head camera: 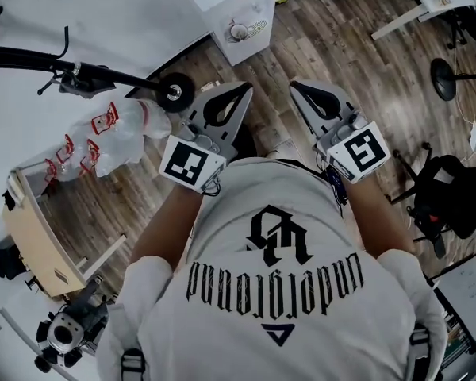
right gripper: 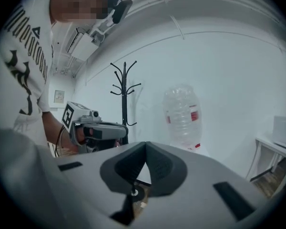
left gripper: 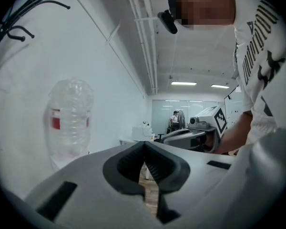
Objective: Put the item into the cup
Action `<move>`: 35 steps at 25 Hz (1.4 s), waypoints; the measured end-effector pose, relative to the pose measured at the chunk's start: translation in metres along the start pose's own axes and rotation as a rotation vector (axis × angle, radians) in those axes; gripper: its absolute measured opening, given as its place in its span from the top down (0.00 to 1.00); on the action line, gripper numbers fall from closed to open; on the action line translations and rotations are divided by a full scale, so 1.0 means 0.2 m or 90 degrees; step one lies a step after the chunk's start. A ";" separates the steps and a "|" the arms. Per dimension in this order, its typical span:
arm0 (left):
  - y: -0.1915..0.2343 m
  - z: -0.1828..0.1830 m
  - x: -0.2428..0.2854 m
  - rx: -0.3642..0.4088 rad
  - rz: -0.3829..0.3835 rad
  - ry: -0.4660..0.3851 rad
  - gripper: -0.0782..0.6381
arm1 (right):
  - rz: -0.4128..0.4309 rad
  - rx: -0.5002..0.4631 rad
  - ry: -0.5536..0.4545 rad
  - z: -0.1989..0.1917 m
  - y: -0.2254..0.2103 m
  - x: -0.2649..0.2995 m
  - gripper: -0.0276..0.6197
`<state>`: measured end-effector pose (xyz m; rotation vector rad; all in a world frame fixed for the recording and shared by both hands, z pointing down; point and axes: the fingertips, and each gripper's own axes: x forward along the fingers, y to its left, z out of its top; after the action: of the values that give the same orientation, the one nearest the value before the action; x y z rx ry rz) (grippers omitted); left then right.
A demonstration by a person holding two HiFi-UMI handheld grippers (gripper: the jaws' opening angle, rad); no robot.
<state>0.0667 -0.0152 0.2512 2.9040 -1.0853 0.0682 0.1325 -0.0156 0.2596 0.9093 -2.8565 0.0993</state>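
In the head view I hold both grippers close in front of my chest, above a wooden floor. My left gripper [head camera: 239,92] is shut with nothing between its jaws; the left gripper view shows its tips [left gripper: 144,148] meeting. The jaws of my right gripper [head camera: 297,86] also touch, and they hold nothing, as the right gripper view shows [right gripper: 145,148]. Each gripper appears in the other's view, held in a hand. No cup and no loose item for it shows in any view. A clear plastic bottle with a red label [left gripper: 69,123] [right gripper: 182,116] stands against the white wall.
Clear bottles in plastic wrap [head camera: 103,137] lie at the left beside a wooden crate [head camera: 36,228]. A black wheeled stand [head camera: 174,92] reaches in from the left. A white cabinet [head camera: 242,22] stands ahead. A black bag [head camera: 452,197] and chair base [head camera: 448,78] are at the right, a coat stand [right gripper: 124,94] by the wall.
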 end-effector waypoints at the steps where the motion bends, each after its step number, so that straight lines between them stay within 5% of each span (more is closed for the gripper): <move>1: -0.03 0.02 -0.01 0.003 -0.003 -0.003 0.88 | -0.001 0.000 -0.004 0.02 0.01 -0.04 0.95; 17: -0.38 0.24 -0.35 0.045 -0.021 0.007 0.88 | -0.018 0.004 -0.038 0.16 0.34 -0.41 0.95; 20: -0.40 0.27 -0.41 0.022 -0.037 0.019 0.88 | -0.032 0.011 -0.033 0.17 0.43 -0.41 0.95; 35: -0.21 0.30 -1.24 0.036 -0.112 0.007 0.88 | -0.135 0.010 -0.036 0.29 1.16 -0.21 0.95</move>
<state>-0.0898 0.1756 0.1767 3.0312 -0.8344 0.1104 0.0259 0.1906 0.1917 1.2296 -2.7926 0.0746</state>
